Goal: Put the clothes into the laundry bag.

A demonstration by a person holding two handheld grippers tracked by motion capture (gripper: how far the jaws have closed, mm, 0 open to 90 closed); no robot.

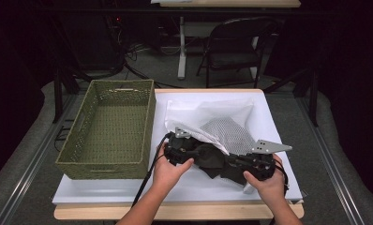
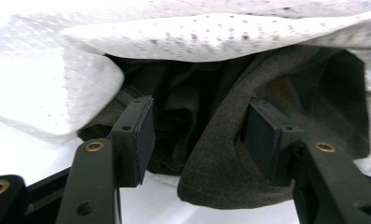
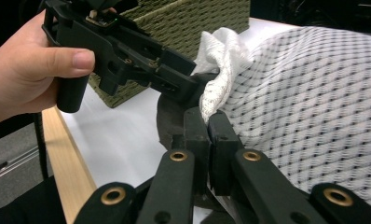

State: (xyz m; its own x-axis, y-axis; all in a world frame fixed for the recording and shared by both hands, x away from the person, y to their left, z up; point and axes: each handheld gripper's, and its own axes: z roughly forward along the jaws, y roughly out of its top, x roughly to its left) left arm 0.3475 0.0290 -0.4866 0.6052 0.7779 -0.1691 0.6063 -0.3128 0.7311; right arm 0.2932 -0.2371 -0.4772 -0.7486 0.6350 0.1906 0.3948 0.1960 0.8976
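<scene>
The table (image 1: 109,192) was covered in white, with a green woven basket (image 1: 110,129) at its left. A white mesh laundry bag (image 1: 224,129) lay at centre, a dark garment (image 2: 230,158) lodged in its mouth. Your left gripper (image 2: 197,135) stood part open at that mouth, its pads off the garment. Your right gripper (image 3: 208,140) was pinched shut on the bag's edge.

Green woven basket (image 1: 110,126) left; folding chair (image 1: 234,44) behind table.
</scene>
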